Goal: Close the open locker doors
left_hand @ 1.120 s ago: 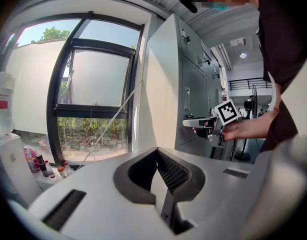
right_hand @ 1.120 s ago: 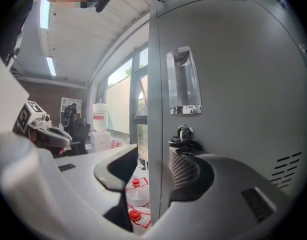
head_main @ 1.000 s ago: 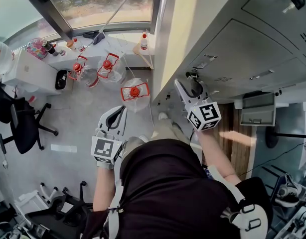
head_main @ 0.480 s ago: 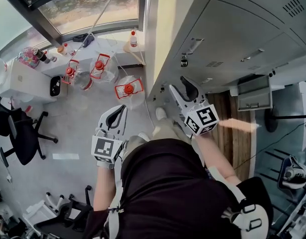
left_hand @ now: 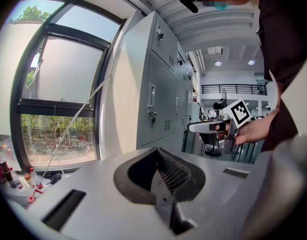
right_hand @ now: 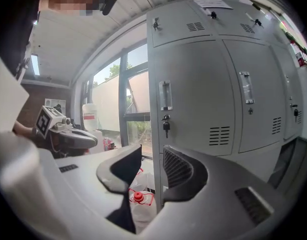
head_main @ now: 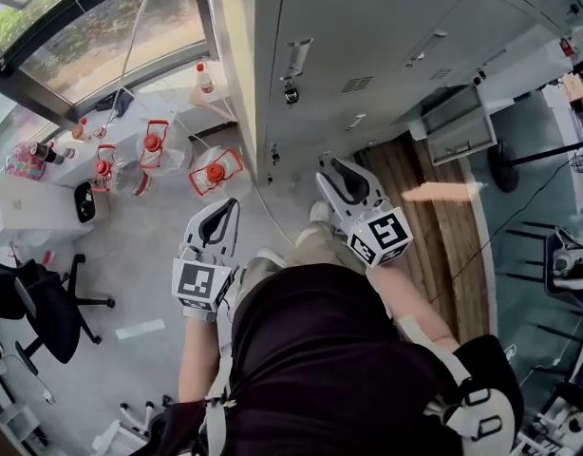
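The grey metal lockers [head_main: 367, 46] stand right of the large glass window [head_main: 83, 46]. Clear plastic water jugs with red caps [head_main: 214, 174] sit on the concrete floor [head_main: 140, 255] below the window, left of the lockers. The left gripper [head_main: 227, 209] is near the jugs, and the right gripper [head_main: 339, 171] is before the lockers.

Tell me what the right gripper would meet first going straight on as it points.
Most likely the grey metal locker bank, at its window-side corner near the keyed lock, though depth is unclear. On the right gripper the jaws have just been closing, nothing between them.
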Demonstrator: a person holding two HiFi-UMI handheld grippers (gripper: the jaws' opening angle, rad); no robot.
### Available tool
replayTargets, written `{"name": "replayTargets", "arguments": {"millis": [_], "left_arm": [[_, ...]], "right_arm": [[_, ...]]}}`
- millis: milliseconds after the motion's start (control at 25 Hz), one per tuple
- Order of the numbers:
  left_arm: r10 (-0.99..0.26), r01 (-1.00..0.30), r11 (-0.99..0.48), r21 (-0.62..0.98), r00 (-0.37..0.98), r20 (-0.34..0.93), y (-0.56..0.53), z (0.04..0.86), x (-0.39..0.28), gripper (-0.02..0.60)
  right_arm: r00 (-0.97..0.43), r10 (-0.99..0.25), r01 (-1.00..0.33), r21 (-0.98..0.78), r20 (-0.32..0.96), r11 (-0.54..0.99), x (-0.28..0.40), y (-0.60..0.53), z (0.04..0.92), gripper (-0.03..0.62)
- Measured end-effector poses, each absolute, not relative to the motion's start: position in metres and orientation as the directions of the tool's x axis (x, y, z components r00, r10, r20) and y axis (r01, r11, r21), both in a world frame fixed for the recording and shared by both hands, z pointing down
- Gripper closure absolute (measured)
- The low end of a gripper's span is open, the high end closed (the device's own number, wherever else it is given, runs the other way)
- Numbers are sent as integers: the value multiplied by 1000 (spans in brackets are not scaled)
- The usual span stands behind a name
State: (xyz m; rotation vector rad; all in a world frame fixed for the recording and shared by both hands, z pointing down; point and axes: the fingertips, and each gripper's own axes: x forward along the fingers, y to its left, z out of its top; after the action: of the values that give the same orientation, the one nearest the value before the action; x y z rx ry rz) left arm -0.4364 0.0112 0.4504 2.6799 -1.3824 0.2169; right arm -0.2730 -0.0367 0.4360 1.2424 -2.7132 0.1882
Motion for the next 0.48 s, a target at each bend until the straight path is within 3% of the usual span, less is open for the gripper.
{"name": "replayTargets", "arguments": {"millis": [480], "left_arm": [[-645,-666,-745,48,737,202,-4,453,-318,572]], "right_arm": [[-477,-858,-879,-77,191,471,-150,8,440,505]]}}
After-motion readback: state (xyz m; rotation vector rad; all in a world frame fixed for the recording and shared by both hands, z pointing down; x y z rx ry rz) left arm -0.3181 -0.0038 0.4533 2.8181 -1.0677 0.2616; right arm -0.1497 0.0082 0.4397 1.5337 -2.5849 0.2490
